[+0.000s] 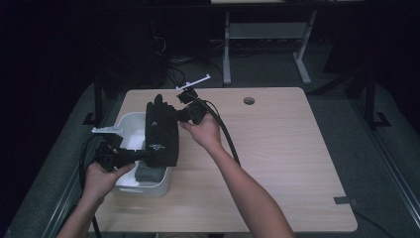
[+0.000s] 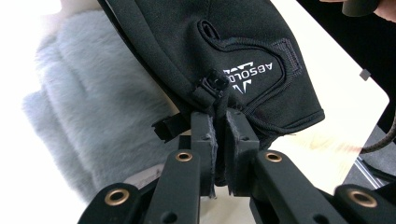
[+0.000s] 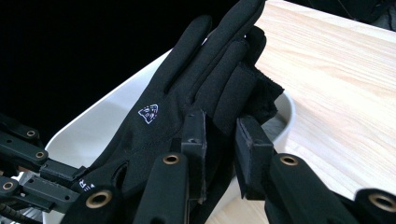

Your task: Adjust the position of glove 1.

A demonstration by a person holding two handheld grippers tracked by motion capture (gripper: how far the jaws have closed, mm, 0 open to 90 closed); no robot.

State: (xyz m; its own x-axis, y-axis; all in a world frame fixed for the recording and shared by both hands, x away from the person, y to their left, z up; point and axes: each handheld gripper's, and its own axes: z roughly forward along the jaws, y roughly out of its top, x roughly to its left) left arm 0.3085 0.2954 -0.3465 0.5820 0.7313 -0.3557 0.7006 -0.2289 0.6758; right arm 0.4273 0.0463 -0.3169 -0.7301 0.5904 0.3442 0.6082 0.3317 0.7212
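A black glove [image 1: 161, 131] with small white logos is held stretched out above a white bin [image 1: 130, 121]. My left gripper [image 1: 144, 155] is shut on the glove's cuff [image 2: 261, 93]; in the left gripper view the jaws [image 2: 221, 135] pinch the cuff edge by a small pull tab. At the other end my right gripper [image 1: 179, 115] is shut on the finger end, with fabric of the glove [image 3: 187, 93] between its jaws [image 3: 219, 126]. A grey fluffy item [image 2: 93, 107] lies in the bin under the glove.
The bin [image 3: 93, 126] stands at the left side of the light wooden table [image 1: 277, 148]. A cable hole [image 1: 249, 100] sits near the table's far edge. A piece of tape [image 1: 341, 200] marks the near right corner. Dark floor and desk legs lie beyond.
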